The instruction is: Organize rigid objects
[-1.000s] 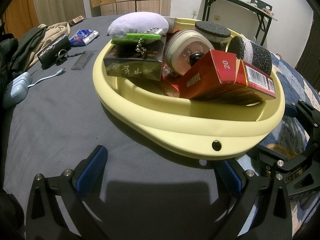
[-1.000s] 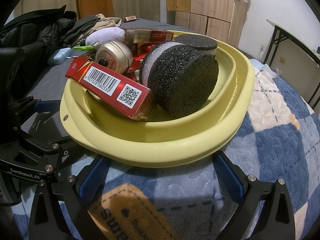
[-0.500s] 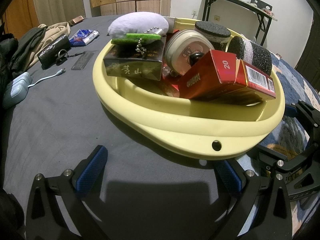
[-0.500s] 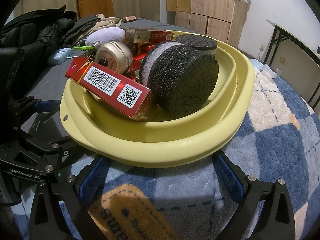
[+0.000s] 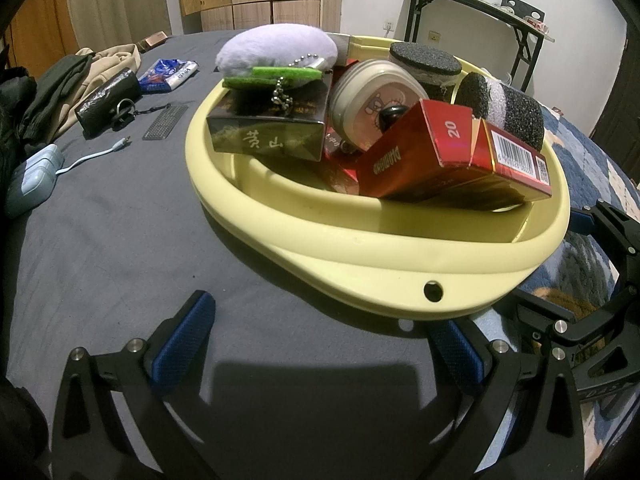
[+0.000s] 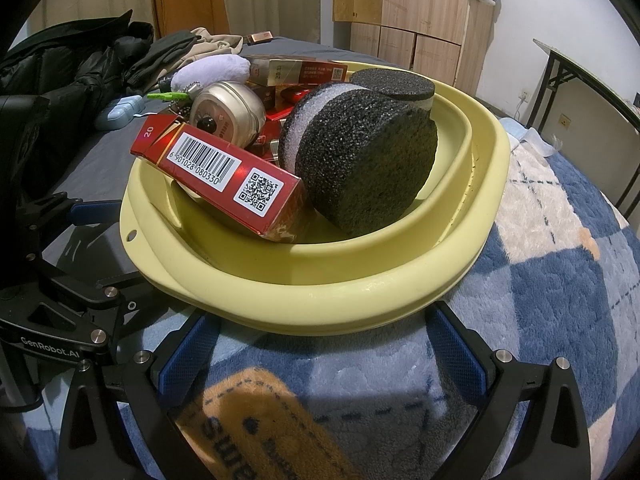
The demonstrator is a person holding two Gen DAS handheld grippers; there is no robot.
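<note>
Nothing has moved since the earlier frames: both sets of fingers, left gripper (image 5: 320, 344) and right gripper (image 6: 320, 352), stand wide open and empty, just short of the yellow basin (image 5: 372, 256) on the bed. Pick one item at a time; the red carton (image 6: 224, 176) lies tilted, its long axis running across the basin toward the rim.

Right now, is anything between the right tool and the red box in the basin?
Yes. The yellow basin's rim stands between the open right tool and the red box, which leans inside against the black foam puck.
</note>
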